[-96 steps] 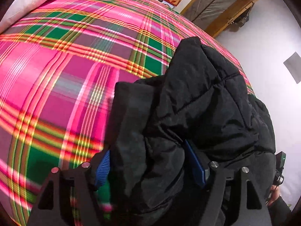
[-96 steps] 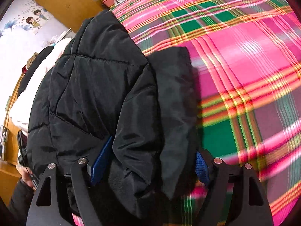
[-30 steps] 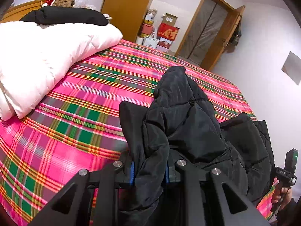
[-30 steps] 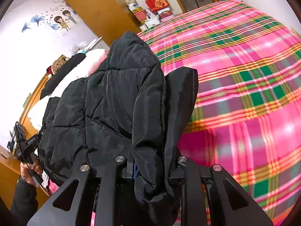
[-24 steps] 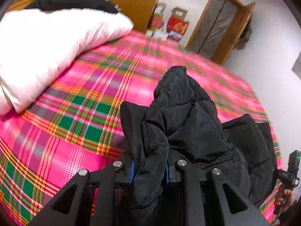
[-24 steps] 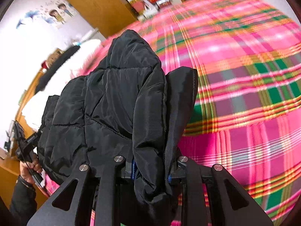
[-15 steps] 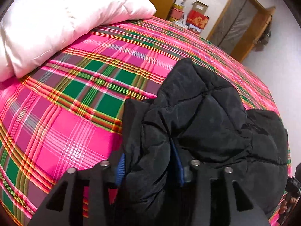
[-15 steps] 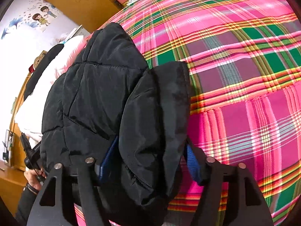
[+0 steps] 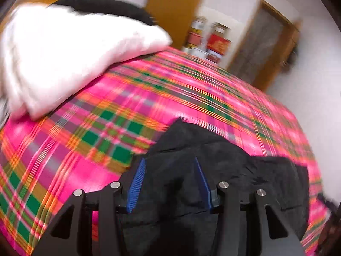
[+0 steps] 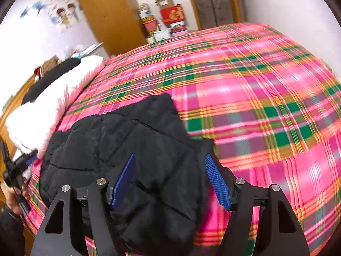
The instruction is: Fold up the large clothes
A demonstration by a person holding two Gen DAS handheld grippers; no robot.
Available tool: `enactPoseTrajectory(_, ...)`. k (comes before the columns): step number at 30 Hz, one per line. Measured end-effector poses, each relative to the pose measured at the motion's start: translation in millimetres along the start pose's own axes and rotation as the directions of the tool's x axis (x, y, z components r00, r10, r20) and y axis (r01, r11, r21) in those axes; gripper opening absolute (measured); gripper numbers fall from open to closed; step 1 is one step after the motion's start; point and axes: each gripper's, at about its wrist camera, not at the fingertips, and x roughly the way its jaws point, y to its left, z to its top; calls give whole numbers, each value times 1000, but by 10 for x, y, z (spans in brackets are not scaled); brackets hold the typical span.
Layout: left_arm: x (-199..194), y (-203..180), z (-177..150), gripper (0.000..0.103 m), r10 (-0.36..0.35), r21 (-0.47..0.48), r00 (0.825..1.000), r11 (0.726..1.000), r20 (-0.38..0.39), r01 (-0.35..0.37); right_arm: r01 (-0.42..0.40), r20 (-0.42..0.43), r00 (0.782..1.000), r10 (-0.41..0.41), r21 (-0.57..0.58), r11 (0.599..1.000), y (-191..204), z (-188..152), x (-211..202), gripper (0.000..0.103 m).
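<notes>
Both grippers have let go of the black puffer jacket (image 10: 132, 149), which a second ago was bunched up tall and pinched between each pair of pads; now it lies low on the plaid bedspread (image 10: 266, 89), and the cameras have tipped up to show more of the room.

From the right wrist, the right gripper (image 10: 170, 183) stands with its jaws wide but easing inward; the jacket's folded edge lies between the blue pads (image 10: 216, 183) without being pressed. From the left wrist, the left gripper (image 9: 170, 187) is about half open, with black fabric under and between its pads (image 9: 136, 183); the picture is smeared by motion, so I cannot be sure the cloth is wholly free there, though nothing looks squeezed.

The jacket (image 9: 213, 170) sits at the near edge of the bed, a compact dark block with quilted panels facing up and a corner pointing toward the middle of the bedspread. A white duvet (image 10: 49, 111) with a dark garment (image 10: 53, 74) on top lies near the headboard, apart from the jacket.

As for progress, I judge a fold has just been laid down and released. The bundle looks doubled over but lumpy. What seems left is to square its edges, perhaps make one more fold to shrink it, and press it flat.
</notes>
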Motion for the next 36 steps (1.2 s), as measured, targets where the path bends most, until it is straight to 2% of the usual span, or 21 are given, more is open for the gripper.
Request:
enactPoseTrajectory(1, 90, -104, -4, 49, -5, 28, 1000, 1000, -14, 5, 6, -20, 1000, -6, -11, 1000, 59, 21, 107, 43)
enactPoseTrajectory(2, 232, -175, 5, 49, -2, 44, 999, 999, -41, 4, 14, -43, 999, -15, -21, 1000, 86, 17, 203, 37)
enactPoseTrajectory(4, 487, -236, -40, 50, 40, 63, 996, 997, -85, -35, 44, -106, 993, -48, -39, 998, 76, 5, 471, 37)
enactPoseTrajectory(6, 633, -216, -71, 50, 61, 72, 994, 996, -88, -55, 54, -137, 989, -59, -40, 998, 6, -4, 625, 37)
enactPoseTrajectory(13, 569, -234, -36, 51, 77, 83, 994, 994, -82, -70, 42, -133, 990, -45, -21, 999, -58, -8, 578, 37)
enactPoseTrajectory(18, 108, -310, -130, 51, 72, 73, 997, 995, -41, -69, 34, -85, 996, -35, -18, 999, 11, -79, 142, 37)
enactPoseTrajectory(21, -253, -389, -250, 51, 54, 61, 998, 997, -13, -53, 9, -55, 998, -10, -22, 1000, 74, -198, -156, 47)
enactPoseTrajectory(29, -1188, -811, -854, 51, 24, 81, 1000, 996, -16, -22, -38, -24, 999, 36, -101, 994, 437, -776, -950, 52)
enactPoseTrajectory(31, -1402, -956, -998, 51, 16, 100, 1000, 995, -19, -14, -38, -20, 999, 36, -120, 992, 506, -930, -1134, 55)
enactPoseTrajectory(36, -1883, -1274, -1287, 51, 4, 165, 1000, 986, 0, -4, -34, -6, 999, 34, -146, 989, 604, -1224, -1495, 56)
